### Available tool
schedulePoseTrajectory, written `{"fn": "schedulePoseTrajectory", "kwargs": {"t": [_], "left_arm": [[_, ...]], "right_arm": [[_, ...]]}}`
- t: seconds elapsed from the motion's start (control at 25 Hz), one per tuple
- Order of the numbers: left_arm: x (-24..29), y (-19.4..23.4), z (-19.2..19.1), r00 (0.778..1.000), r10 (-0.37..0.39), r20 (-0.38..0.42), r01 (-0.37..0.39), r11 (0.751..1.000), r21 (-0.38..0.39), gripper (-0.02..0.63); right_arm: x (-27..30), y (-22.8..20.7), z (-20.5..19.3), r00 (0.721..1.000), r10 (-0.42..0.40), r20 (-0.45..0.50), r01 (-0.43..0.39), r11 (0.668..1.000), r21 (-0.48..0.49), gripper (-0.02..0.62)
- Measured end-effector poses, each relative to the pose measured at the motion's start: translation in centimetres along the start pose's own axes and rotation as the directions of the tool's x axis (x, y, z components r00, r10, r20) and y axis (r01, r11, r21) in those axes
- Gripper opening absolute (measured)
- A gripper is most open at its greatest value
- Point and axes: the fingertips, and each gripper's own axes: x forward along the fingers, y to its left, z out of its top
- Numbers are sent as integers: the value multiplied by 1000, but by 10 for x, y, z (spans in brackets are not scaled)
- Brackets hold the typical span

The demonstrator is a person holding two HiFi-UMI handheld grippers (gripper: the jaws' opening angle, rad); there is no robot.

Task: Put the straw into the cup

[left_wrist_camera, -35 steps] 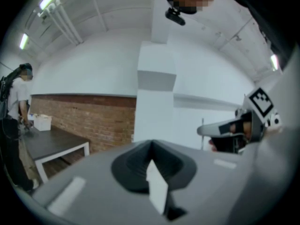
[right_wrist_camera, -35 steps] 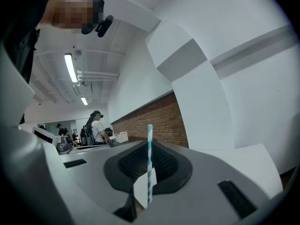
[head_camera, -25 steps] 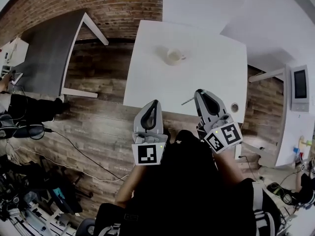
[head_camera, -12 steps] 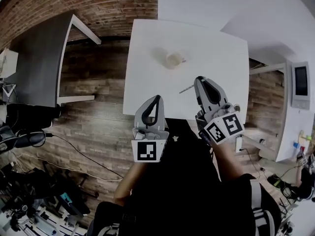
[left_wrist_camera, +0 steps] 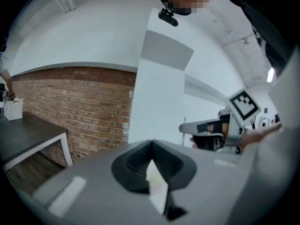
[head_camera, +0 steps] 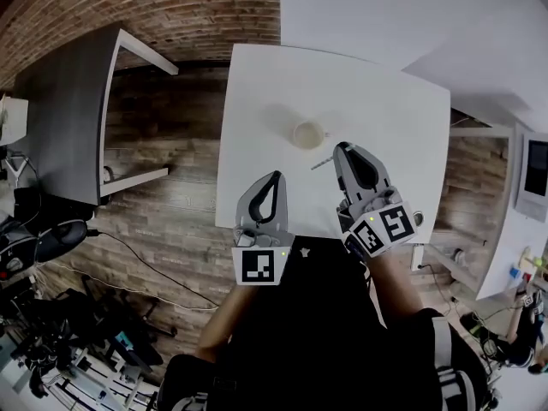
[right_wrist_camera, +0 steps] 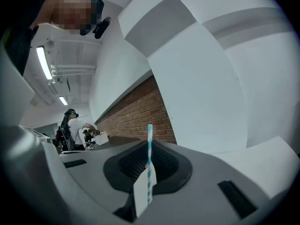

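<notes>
A pale cup (head_camera: 306,134) stands on the white table (head_camera: 377,92), near its middle. My right gripper (head_camera: 342,150) hovers just right of and nearer than the cup, shut on a teal-and-white striped straw (head_camera: 323,160) whose free end points left, just short of the cup. In the right gripper view the straw (right_wrist_camera: 149,156) stands upright between the closed jaws of that gripper (right_wrist_camera: 146,179). My left gripper (head_camera: 274,178) is over the table's near edge, left of the cup, shut with nothing in it. The left gripper view shows its jaws (left_wrist_camera: 157,182) together, and the right gripper (left_wrist_camera: 220,132) beyond.
A dark grey table (head_camera: 60,101) stands to the left across a strip of wooden floor (head_camera: 171,187). A brick wall (head_camera: 171,2) runs along the far side. Cables and gear (head_camera: 51,332) lie at the lower left. A white counter with a screen (head_camera: 535,174) is at the right.
Both grippers have moved forward over the table's near edge. The right one has carried the straw closer to the cup. The cup has not moved on the table.
</notes>
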Motion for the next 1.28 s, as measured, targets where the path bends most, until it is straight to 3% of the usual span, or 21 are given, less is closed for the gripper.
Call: {"fn": "schedulePoseTrajectory", "kwargs": {"t": [0.68, 1.28], "left_arm": [[63, 31, -54, 991, 7, -136, -16, 997, -71, 3], [81, 37, -65, 989, 31, -144, -45, 995, -90, 3]], "right_arm": [[78, -53, -47, 996, -11, -91, 14, 999, 31, 21], [88, -72, -102, 982, -6, -190, 17, 998, 55, 21]]}}
